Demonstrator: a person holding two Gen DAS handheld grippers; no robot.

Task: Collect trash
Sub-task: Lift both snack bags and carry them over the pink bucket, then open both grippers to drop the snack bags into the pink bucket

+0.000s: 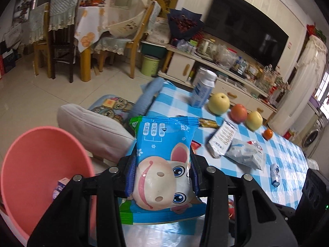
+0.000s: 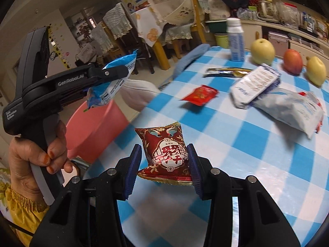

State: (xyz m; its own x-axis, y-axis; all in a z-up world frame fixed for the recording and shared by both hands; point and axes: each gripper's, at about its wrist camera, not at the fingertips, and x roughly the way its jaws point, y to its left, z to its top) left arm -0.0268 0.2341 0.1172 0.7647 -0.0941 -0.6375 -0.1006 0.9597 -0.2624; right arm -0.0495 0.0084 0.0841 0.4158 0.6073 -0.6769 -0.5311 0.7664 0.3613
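Left gripper (image 1: 162,177) clamped on blue cow-print packet (image 1: 162,154), beside pink basin (image 1: 41,164); right gripper (image 2: 164,164) clamped on red snack packet (image 2: 164,150) over checked tablecloth (image 2: 236,154); only right view shows the hand (image 2: 37,154) and red sachet (image 2: 199,94).

The right gripper (image 2: 164,164) is made of matte black plastic, with silver round screws on its linkage arms and dark blue ribbed pads (image 2: 133,170) on the inner faces. The left gripper (image 2: 115,73), at about 9 o'clock in the right wrist view, carries white "GenRoboLAI" lettering, a small "Data Acquisition System" label, and a grey trigger grip. The person's hand (image 2: 37,160) has orange-painted nails and a yellow sleeve (image 2: 22,207) with a gathered cuff.
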